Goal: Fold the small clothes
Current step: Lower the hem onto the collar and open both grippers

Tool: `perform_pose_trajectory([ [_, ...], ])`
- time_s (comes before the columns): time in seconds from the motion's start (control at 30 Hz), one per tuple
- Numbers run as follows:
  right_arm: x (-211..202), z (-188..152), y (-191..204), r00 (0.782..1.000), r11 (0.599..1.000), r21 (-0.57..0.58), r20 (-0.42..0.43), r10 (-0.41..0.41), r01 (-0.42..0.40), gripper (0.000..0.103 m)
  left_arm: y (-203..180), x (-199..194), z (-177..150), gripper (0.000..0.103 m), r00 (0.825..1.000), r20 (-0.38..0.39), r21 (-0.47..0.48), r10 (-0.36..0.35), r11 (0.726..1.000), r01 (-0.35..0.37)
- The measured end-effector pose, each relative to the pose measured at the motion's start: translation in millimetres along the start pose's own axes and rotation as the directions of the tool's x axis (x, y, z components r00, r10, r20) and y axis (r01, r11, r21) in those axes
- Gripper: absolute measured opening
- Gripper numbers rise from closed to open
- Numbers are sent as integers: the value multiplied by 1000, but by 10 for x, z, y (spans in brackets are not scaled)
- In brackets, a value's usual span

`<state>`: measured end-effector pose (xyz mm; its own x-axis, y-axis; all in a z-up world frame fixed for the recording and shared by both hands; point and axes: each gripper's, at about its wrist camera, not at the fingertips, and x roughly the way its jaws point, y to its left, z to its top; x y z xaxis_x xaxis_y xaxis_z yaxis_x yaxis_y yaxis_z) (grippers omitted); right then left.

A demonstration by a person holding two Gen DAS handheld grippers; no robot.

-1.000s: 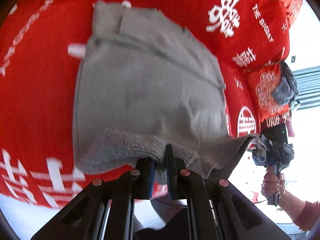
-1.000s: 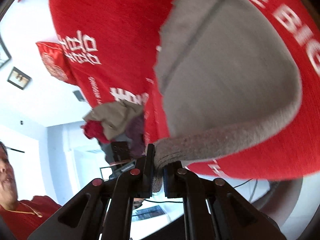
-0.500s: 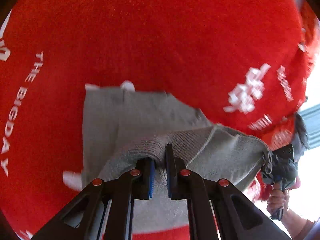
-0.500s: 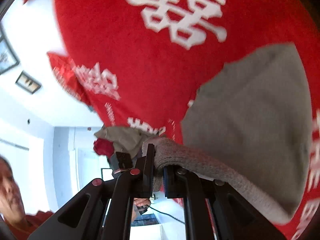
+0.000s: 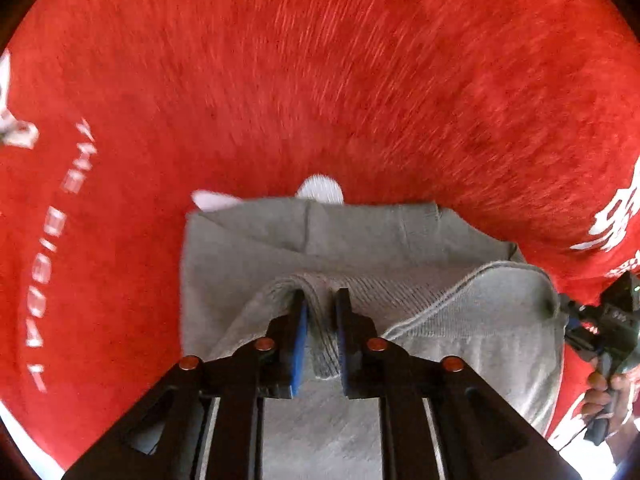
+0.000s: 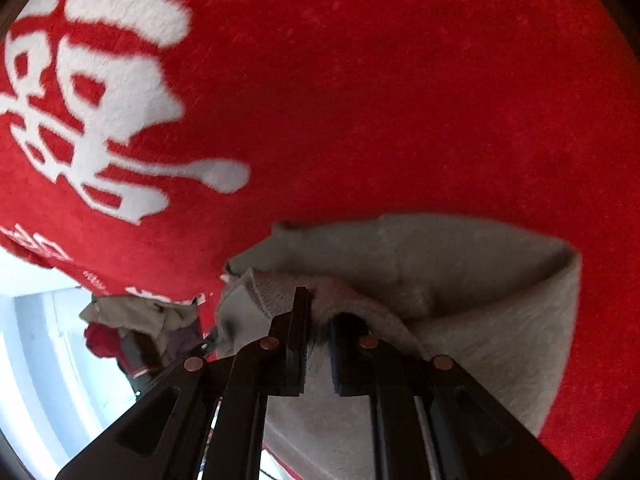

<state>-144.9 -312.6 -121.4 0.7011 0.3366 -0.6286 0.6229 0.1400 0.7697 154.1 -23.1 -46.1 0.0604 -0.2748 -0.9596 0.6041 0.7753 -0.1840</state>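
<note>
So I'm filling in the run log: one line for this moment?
stage: fold laid over | left gripper: opening, grey garment hem between | right gripper: opening, hem between | surface: red cloth

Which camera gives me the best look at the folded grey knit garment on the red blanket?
The left wrist view: the grey knit garment shows nearly whole, far edge and ribbed hem included. The right wrist view shows only its nearer corner, partly hidden behind the tool.

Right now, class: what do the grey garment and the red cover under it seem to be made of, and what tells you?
Grey garment: soft matte knit, probably cotton fleece; its hem shows fine ribbing.
Red cover: fuzzy, plush-looking fabric, perhaps velour or fleece; short nap catches the light, with white printed lettering. The exact fibres cannot be told.
</note>
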Motion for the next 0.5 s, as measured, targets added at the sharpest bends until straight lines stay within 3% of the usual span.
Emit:
perform_pose_trajectory([
  [0.03,-36,-12,37,1000,1000,-14,14,-14,14,29,-16,-101,-9,53,999,28,12,34,999,-35],
  [0.07,-104,-23,87,999,999,-32,34,-30,31,44,-23,-172,-12,81,997,52,20,57,998,-58],
  [0.1,-195,-49,156,997,997,-58,59,-42,46,50,-31,-275,-27,87,993,88,32,77,996,-81],
  [0.2,-374,-146,270,992,989,-108,85,-92,101,50,-45,-332,-45,87,990,87,63,112,991,-118],
  [0.37,-349,-398,225,978,962,-175,28,-206,208,49,-93,111,-110,87,987,-17,110,161,981,-158],
  [0.47,-150,-459,196,955,934,-219,-25,-295,283,8,-85,452,-83,87,966,-31,97,258,962,-254],
  [0.5,-138,-454,201,955,932,-226,-18,-295,284,9,-35,489,-42,87,964,-17,67,265,962,-263],
])
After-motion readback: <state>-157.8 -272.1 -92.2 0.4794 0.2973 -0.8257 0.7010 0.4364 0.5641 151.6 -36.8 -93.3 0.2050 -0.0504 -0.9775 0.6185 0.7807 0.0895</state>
